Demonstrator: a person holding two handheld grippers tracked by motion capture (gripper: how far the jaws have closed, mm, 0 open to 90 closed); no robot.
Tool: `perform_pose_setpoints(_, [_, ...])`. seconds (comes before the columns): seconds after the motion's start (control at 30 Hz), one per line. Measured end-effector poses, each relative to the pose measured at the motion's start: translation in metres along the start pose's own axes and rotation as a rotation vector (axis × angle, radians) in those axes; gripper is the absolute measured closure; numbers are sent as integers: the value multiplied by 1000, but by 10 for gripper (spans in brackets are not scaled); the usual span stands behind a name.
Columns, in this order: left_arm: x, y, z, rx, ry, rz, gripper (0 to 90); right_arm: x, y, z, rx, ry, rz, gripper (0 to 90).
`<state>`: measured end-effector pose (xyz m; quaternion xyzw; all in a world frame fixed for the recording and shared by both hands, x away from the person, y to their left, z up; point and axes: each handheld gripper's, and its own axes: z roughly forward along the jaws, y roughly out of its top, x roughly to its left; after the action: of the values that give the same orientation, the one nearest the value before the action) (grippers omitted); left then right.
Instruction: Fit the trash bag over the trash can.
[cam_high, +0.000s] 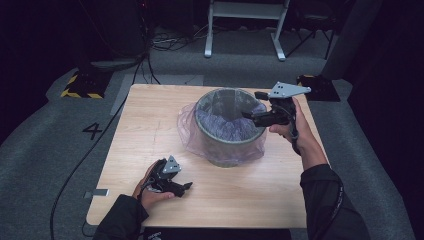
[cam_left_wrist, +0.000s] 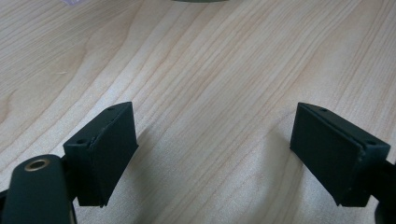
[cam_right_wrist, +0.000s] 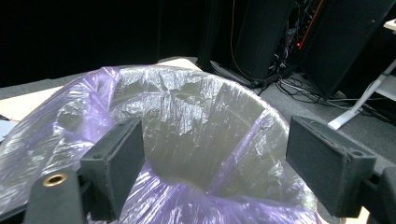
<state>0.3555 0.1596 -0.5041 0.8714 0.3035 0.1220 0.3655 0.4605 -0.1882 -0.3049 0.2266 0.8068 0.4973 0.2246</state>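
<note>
While the left claw (cam_high: 186, 186) rests near the front edge of the counter (cam_high: 125, 150), its two black jaws stand wide apart with nothing between them; in the left gripper view they frame bare wood. The counter is pale laminate with a fine, wavy grain, smooth and flat.

Further in, toward the back edge and a little to the right of the middle, stands the bin (cam_high: 230, 127). It is a round grey bucket with a slightly tapering wall, and a thin purple bag (cam_high: 187, 125) lines it. The film is half clear, glossy and full of small wrinkles; its free edge hangs loose over the rim and puffs out around the wall.

The right claw (cam_high: 245, 114) hovers at the right side of the rim, with its jaws apart and gripping nothing. In the right gripper view the jaws open toward the bag (cam_right_wrist: 187, 121) and the hollow of the bin.

I judge that the risk lies in the film. It is slippery and very thin, so a shallow pinch may slip off, and a hard pull may tear it or drag it out of the bin. The bin looks light; a sideways pull from one claw alone could slide or tip it, as the left claw is well apart and does not steady it.
</note>
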Motion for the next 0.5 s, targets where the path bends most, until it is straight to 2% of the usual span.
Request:
perform_pose_setpoints(0.23, [0,0,0,0,0,1,141,6,3,11,21,13,-18,190])
perform_pose_setpoints(0.5, [0,0,0,0,0,2,141,10,0,21,49,4,-24,166])
